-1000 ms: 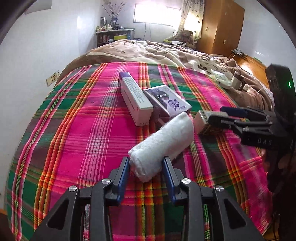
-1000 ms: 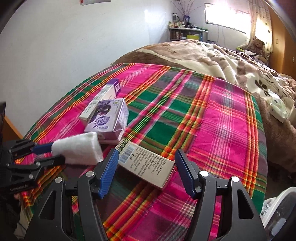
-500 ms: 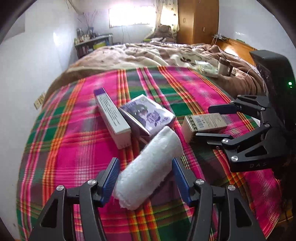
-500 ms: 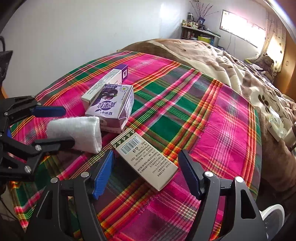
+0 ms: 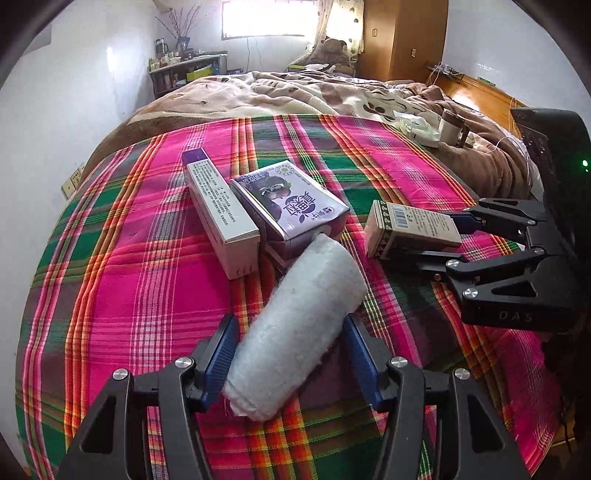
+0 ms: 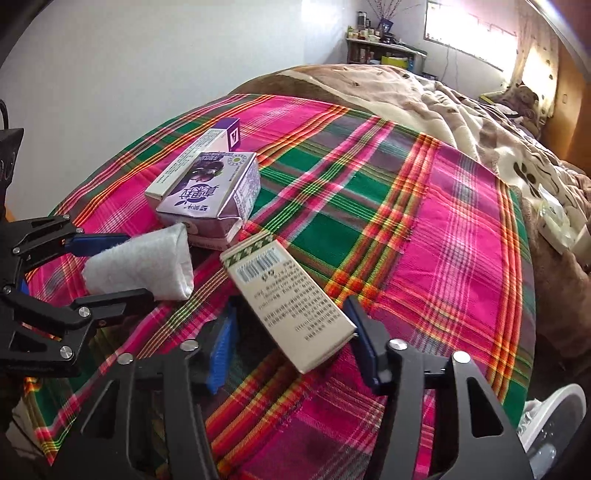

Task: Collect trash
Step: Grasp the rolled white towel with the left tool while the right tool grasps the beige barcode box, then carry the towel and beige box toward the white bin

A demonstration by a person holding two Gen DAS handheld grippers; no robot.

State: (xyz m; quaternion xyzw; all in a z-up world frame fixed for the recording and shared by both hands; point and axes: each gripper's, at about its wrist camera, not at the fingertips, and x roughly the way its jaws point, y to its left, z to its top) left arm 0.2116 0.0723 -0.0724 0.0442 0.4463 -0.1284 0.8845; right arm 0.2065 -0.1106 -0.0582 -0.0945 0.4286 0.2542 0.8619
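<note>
Light: daylight from the window [image 5: 263, 17], bright enough for vivid colour on the blanket [image 5: 155, 266].
Glare: window [image 6: 469, 33] blown out to white in both views; a pale sheen on the wall [image 5: 110, 66].
Shadows: soft, dark patches on the blanket under the roll [image 5: 295, 325] and under the carton [image 6: 291, 299].
Distortion: strong fisheye; bed bulges, black corners ring each frame.
Focus: near things sharp, far shelf [image 5: 184, 70] soft.

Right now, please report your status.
Left gripper open around white roll. Right gripper open around barcode box. Purple carton touches roll's far end.
</note>
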